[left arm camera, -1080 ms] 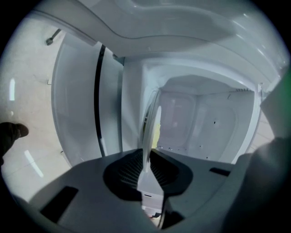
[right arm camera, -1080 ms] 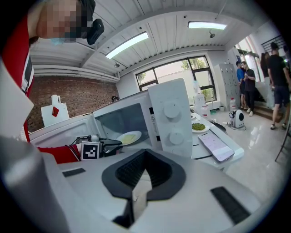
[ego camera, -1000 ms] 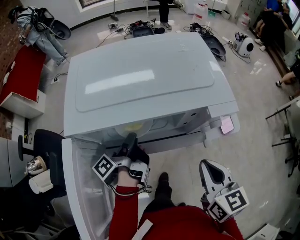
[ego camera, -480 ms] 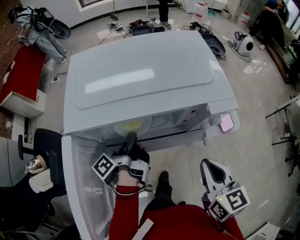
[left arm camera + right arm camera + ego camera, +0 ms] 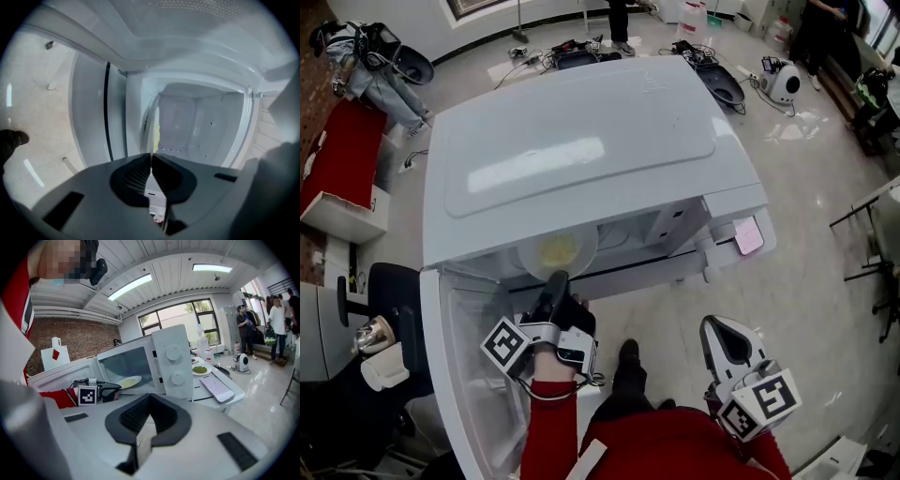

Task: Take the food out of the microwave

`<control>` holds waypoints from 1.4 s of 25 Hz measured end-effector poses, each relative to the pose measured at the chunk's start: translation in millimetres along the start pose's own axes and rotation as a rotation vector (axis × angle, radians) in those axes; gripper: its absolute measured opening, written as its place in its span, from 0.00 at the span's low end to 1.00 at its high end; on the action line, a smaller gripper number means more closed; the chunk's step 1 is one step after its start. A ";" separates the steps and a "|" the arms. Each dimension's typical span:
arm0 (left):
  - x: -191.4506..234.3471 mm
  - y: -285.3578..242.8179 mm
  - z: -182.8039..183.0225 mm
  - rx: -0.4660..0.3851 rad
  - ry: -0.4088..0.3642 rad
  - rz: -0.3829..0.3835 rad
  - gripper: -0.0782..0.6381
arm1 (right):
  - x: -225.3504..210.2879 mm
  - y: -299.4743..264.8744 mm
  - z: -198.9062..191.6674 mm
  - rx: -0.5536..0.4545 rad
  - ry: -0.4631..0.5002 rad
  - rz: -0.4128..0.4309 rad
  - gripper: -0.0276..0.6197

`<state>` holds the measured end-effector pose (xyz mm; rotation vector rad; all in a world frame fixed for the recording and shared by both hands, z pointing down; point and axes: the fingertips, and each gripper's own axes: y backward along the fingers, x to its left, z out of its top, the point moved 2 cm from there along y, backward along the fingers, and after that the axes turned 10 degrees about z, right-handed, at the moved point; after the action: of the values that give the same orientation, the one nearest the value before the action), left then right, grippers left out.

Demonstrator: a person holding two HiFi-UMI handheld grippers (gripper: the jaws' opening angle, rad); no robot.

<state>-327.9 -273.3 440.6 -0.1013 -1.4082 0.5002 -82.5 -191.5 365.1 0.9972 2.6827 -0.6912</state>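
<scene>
One microwave point(image 5: 581, 159), door open. Left tool point(image 5: 555, 281) clamped on the one plate point(image 5: 559, 249) at its mouth. Right tool point(image 5: 724, 337) closed, empty, right of microwave.

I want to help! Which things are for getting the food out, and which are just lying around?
For the job: microwave, open door, plate of yellow food, left claw.
Just lying about: phone, plate of green food.
</scene>
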 end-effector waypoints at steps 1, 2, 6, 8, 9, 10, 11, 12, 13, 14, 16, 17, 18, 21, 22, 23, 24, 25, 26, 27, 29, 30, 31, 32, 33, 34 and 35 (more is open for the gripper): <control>0.5 1.5 -0.9 0.002 -0.006 -0.002 0.13 | -0.2 1.3 -0.1 -0.002 0.000 -0.003 0.06; 0.9 3.1 -1.8 0.005 -0.013 -0.003 0.13 | -0.2 2.7 -0.3 -0.005 -0.001 -0.005 0.06; 2.9 10.1 -6.4 0.009 -0.037 -0.011 0.13 | 0.2 11.8 -3.1 -0.019 -0.006 -0.011 0.06; 3.7 12.5 -9.5 0.008 -0.046 -0.022 0.13 | -1.4 17.8 -5.5 -0.025 -0.009 -0.017 0.06; 4.2 13.8 -11.5 0.008 -0.050 -0.027 0.13 | -2.2 20.9 -7.1 -0.027 -0.011 -0.020 0.06; 5.1 15.7 -14.1 0.010 -0.051 -0.031 0.13 | -2.7 24.3 -9.0 -0.028 -0.014 -0.022 0.06; 6.4 18.1 -17.3 0.013 -0.054 -0.032 0.13 | -3.2 28.0 -11.2 -0.030 -0.016 -0.025 0.06; 7.8 20.6 -20.9 0.018 -0.060 -0.034 0.13 | -4.1 31.9 -13.1 -0.032 -0.018 -0.027 0.06; 8.9 23.0 -24.9 0.024 -0.069 -0.036 0.13 | -5.2 35.7 -14.5 -0.036 -0.018 -0.030 0.06; 9.5 25.5 -29.0 0.030 -0.080 -0.040 0.13 | -6.6 39.5 -15.4 -0.040 -0.018 -0.033 0.06; 9.4 31.5 -37.4 0.041 -0.096 -0.048 0.13 | -8.7 46.4 -17.1 -0.047 -0.018 -0.040 0.06; 9.5 35.0 -41.7 0.046 -0.100 -0.052 0.13 | -9.3 49.8 -18.3 -0.050 -0.018 -0.043 0.06; 10.2 38.7 -45.9 0.051 -0.103 -0.055 0.13 | -9.7 53.3 -20.0 -0.052 -0.019 -0.046 0.06; 16.0 47.9 -60.1 0.065 -0.114 -0.064 0.13 | -12.5 64.5 -25.9 -0.062 -0.021 -0.053 0.06; 17.8 48.9 -67.7 0.075 -0.117 -0.064 0.13 | -15.5 69.2 -27.3 -0.066 -0.023 -0.055 0.06; 19.4 48.9 -77.0 0.087 -0.120 -0.061 0.13 | -19.5 74.5 -28.0 -0.069 -0.025 -0.057 0.06; 20.7 48.3 -86.9 0.100 -0.124 -0.055 0.13 | -24.0 79.8 -28.0 -0.072 -0.027 -0.059 0.06; 21.8 48.0 -96.5 0.114 -0.128 -0.048 0.13 | -27.8 84.8 -27.7 -0.073 -0.029 -0.061 0.06; 23.0 48.5 -105.4 0.129 -0.131 -0.043 0.13 | -30.4 89.5 -27.8 -0.075 -0.031 -0.063 0.06; 24.7 50.1 -113.8 0.144 -0.134 -0.040 0.13 | -31.9 94.4 -28.9 -0.078 -0.033 -0.066 0.06; 29.8 54.4 -131.1 0.176 -0.143 -0.036 0.13 | -33.9 105.7 -33.8 -0.088 -0.037 -0.074 0.06; 33.2 56.2 -140.1 0.192 -0.149 -0.035 0.14 | -35.2 111.6 -37.2 -0.095 -0.039 -0.079 0.06; 37.2 57.7 -148.9 0.209 -0.153 -0.033 0.13 | -36.7 117.2 -41.2 -0.102 -0.040 -0.085 0.06; 41.8 58.6 -157.3 0.225 -0.157 -0.033 0.13 | -38.5 122.4 -45.9 -0.110 -0.042 -0.091 0.06; 46.6 58.9 -165.5 0.243 -0.162 -0.033 0.13 | -40.7 127.5 -50.9 -0.117 -0.044 -0.098 0.06; 51.4 58.6 -173.7 0.261 -0.169 -0.033 0.13 | -43.3 132.6 -55.6 -0.125 -0.046 -0.107 0.06; 55.8 58.0 -182.1 0.280 -0.177 -0.031 0.13 | -46.1 138.3 -59.7 -0.132 -0.048 -0.116 0.06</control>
<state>-164.9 -158.9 438.8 0.1952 -1.4945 0.6884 41.9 -96.6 383.2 0.7878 2.7211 -0.5421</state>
